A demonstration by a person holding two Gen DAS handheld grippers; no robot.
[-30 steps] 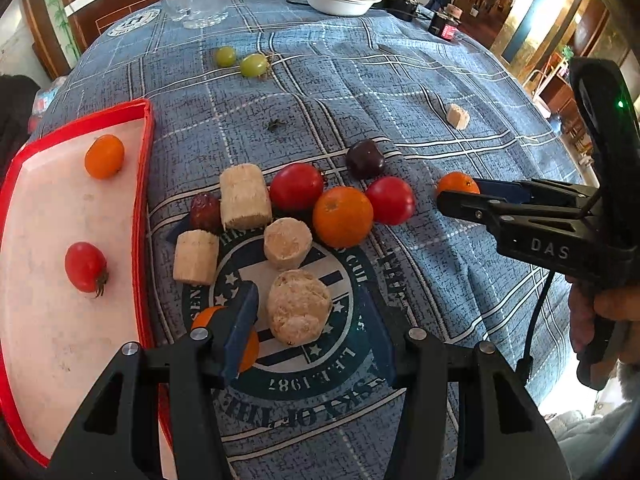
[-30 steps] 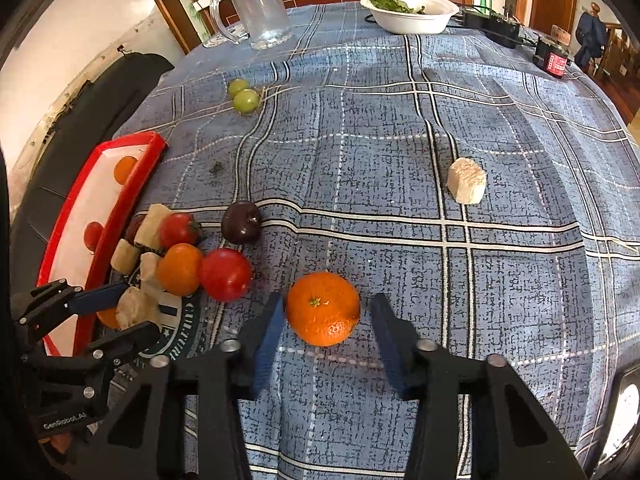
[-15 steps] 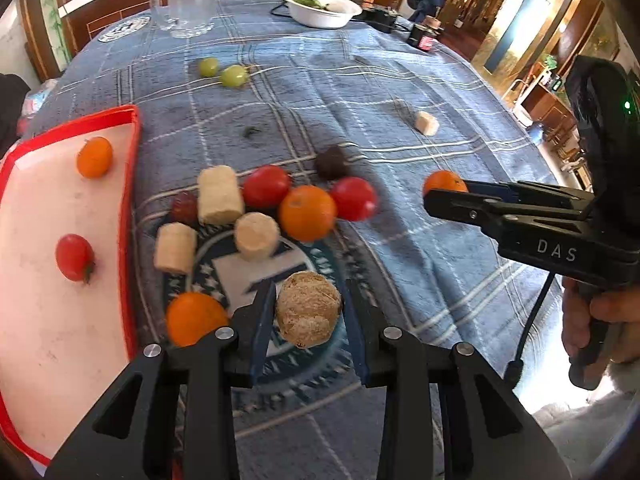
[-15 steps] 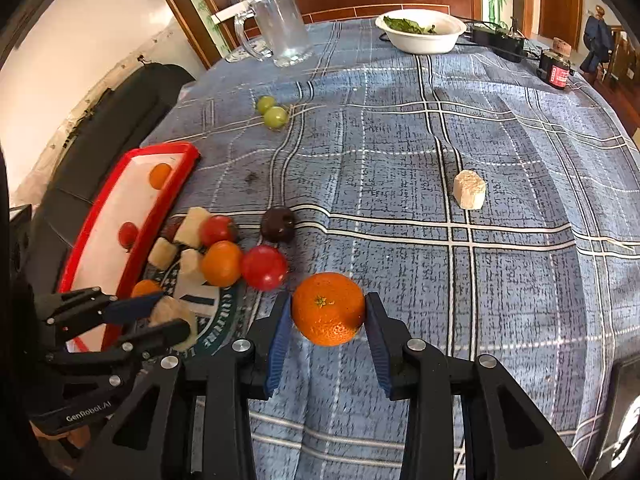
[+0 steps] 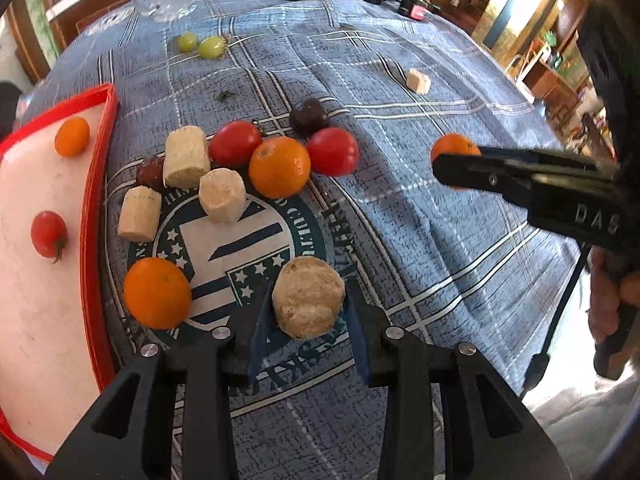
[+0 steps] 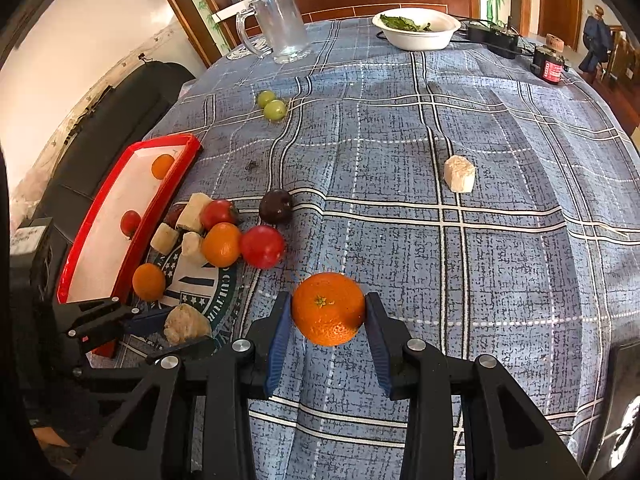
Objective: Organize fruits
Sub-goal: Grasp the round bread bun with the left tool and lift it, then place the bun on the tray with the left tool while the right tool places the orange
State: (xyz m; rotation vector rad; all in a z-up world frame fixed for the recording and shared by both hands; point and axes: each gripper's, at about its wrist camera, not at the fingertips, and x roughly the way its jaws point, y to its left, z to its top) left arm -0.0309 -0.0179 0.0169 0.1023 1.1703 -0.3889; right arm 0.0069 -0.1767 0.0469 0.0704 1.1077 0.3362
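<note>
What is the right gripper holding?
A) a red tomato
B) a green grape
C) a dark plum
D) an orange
D: in the right wrist view the right gripper has its two blue pads pressed against the sides of a round orange, while the red tomato, green grapes and dark plum lie farther off on the tablecloth.

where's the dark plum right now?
The dark plum lies on the blue tablecloth at the far edge of the fruit cluster, just behind the red tomato, well left of the lone beige chunk.
</note>
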